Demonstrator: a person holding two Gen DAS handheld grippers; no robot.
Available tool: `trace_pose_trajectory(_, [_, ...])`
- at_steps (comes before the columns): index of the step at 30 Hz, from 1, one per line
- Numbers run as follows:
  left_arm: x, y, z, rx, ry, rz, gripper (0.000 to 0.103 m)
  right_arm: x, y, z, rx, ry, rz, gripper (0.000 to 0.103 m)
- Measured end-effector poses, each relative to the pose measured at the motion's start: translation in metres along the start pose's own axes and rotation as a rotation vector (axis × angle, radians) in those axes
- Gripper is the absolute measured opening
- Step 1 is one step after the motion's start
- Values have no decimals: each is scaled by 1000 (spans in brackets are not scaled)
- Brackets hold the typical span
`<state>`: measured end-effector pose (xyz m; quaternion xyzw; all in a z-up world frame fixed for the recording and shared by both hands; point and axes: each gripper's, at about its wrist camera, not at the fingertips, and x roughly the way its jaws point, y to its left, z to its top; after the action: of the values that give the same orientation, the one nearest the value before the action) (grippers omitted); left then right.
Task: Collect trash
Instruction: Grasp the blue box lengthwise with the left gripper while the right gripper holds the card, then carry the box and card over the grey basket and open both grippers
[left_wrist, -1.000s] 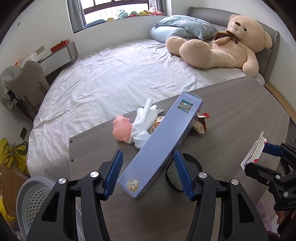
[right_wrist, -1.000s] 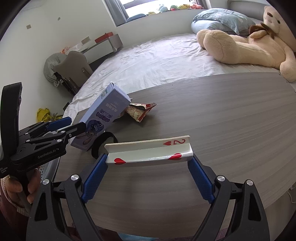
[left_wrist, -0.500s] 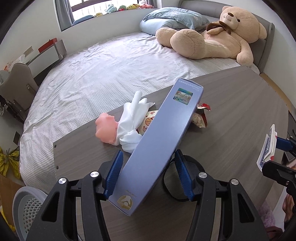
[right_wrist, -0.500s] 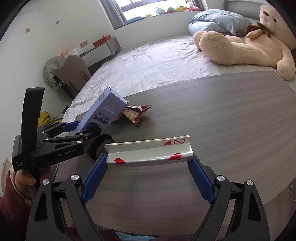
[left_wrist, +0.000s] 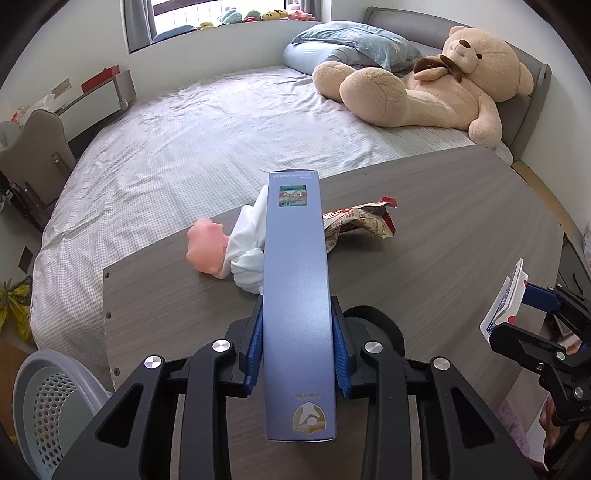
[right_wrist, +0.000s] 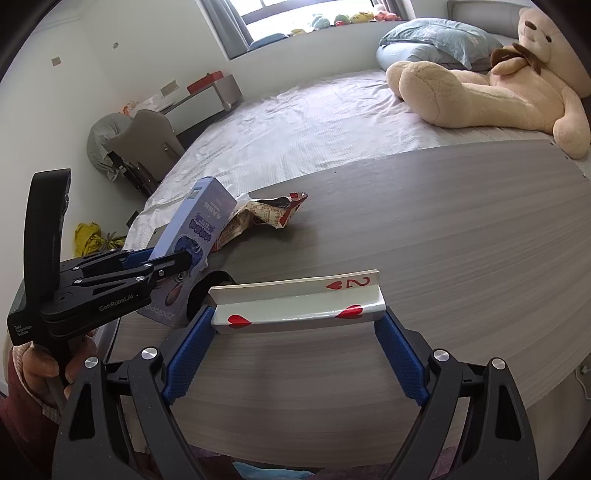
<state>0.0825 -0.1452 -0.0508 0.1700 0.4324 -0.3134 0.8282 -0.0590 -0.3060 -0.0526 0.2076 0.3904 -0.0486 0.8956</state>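
Observation:
A long blue carton (left_wrist: 295, 258) lies along my left gripper (left_wrist: 297, 325), whose jaws are closing with the carton between them. Both blue pads (left_wrist: 255, 350) touch the carton's sides. In the right wrist view the carton (right_wrist: 201, 225) tilts up from the wooden table (right_wrist: 443, 240) in the left gripper (right_wrist: 166, 264). My right gripper (right_wrist: 297, 317) is shut on a bent two-of-hearts playing card (right_wrist: 295, 301) above the table's near edge. A torn snack wrapper (left_wrist: 362, 221), a white cloth (left_wrist: 247, 254) and a pink lump (left_wrist: 205, 249) lie behind the carton.
A black ring (left_wrist: 384, 328) lies on the table under the left gripper. A grey perforated bin (left_wrist: 48, 398) stands on the floor at the lower left. Beyond the table is a bed (left_wrist: 203, 147) with a large teddy bear (left_wrist: 424, 92).
The left jaws have closed from wide apart onto the carton's sides, and the carton now lines up straight between them. The right gripper and its card have not moved.

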Motion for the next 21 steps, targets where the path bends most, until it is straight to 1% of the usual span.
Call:
trace_pose_trajectory(2, [-5, 1, -3, -24, -9, 8, 31, 0, 1, 0, -2, -2, 2, 85])
trace_pose_trajectory(12, [-34, 16, -22, -119, -62, 102, 31, -2, 14, 2, -29, -8, 28, 85])
trace_pose_trajectory(18, [-62, 31, -40, -172, -95, 173, 31, -3, 39, 9, -80, -23, 66, 85])
trace_pose_trajectory(21, [-75, 41, -50, -215, -106, 181, 31, 0, 54, 13, -110, -22, 93, 85])
